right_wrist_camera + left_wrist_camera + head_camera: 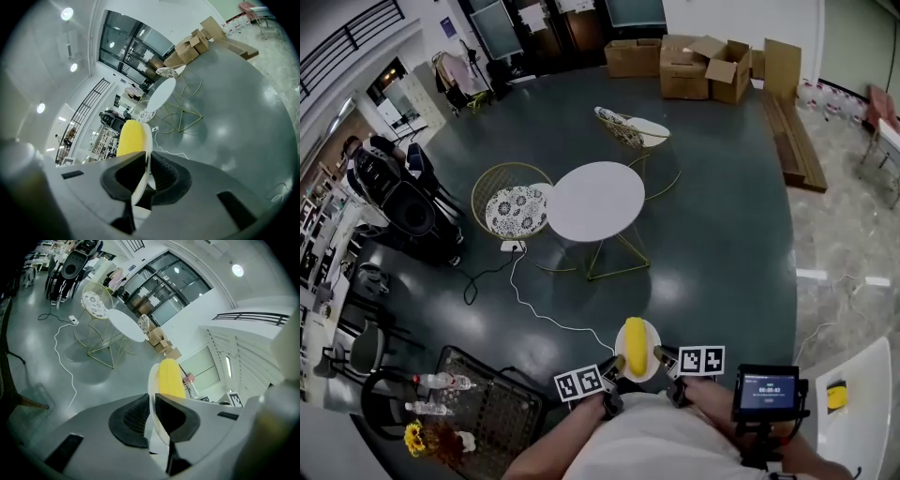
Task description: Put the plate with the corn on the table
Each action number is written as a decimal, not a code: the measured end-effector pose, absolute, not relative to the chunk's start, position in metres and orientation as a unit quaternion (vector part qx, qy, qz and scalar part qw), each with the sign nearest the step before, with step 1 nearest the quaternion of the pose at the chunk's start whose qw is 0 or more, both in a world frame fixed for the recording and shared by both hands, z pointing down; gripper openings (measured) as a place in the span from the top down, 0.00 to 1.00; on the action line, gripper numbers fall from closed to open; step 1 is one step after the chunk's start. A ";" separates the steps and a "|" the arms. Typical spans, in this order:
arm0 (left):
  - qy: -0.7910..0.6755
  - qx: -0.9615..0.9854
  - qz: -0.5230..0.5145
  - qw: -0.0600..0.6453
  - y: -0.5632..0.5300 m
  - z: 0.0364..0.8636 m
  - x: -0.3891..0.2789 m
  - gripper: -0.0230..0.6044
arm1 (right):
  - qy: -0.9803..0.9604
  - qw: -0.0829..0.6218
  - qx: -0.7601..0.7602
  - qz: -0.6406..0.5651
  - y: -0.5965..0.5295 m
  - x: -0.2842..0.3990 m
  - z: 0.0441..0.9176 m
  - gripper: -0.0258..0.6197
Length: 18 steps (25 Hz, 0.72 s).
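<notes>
my left gripper (617,362) (151,404) is clamped on the left rim of the small round white plate (653,336) (152,380), its dark ribbed pads pressing the thin edge from both faces. the right gripper (662,354) (146,164) pinches the opposite rim of the same plate (147,136) in the same way, so the plate hangs between the two tools with nothing under it. the yellow ear of corn (635,343) (169,378) (131,138) lies along the middle of the plate, its length pointing away from me.

in the head view the plate sits just in front of my body, over the dark grey-green floor (712,244), well apart from the round white table with thin gold wire legs (595,202) (125,325) (164,93). that table stands ahead, near the middle of the floor. a gold wire chair with a patterned black-and-white cushion (516,208) stands at the table's left edge, and a second wire chair (633,131) stands past its far edge. a white cable (534,309) runs across the floor from a plug block near the first chair towards me. brown cardboard boxes (703,66) are stacked by the far wall. a black wire rack (502,412) sits near my left side, and a small dark screen on a mount (767,394) shows at my right.
</notes>
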<state>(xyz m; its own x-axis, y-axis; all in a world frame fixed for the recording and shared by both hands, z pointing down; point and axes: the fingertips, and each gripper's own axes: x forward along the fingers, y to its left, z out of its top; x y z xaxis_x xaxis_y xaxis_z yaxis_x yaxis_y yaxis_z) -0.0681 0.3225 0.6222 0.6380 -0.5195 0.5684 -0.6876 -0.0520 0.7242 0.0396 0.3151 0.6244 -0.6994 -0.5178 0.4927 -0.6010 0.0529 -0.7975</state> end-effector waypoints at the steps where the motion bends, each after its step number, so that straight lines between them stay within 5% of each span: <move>1: -0.419 0.721 0.078 0.547 0.322 0.622 -0.069 0.89 | -0.724 0.035 0.386 0.571 0.315 0.038 0.624 0.89; 18: -0.399 0.720 0.088 0.562 0.265 0.650 -0.062 0.89 | -0.707 0.037 0.408 0.576 0.262 0.048 0.649 0.90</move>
<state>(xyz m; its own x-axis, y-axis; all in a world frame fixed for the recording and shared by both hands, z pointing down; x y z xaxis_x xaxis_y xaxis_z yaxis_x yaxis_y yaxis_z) -0.0623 0.2648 0.6505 0.6666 -0.4754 0.5741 -0.6724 -0.0512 0.7384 0.0476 0.2619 0.6493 -0.6647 -0.5339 0.5227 -0.6196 0.0029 -0.7849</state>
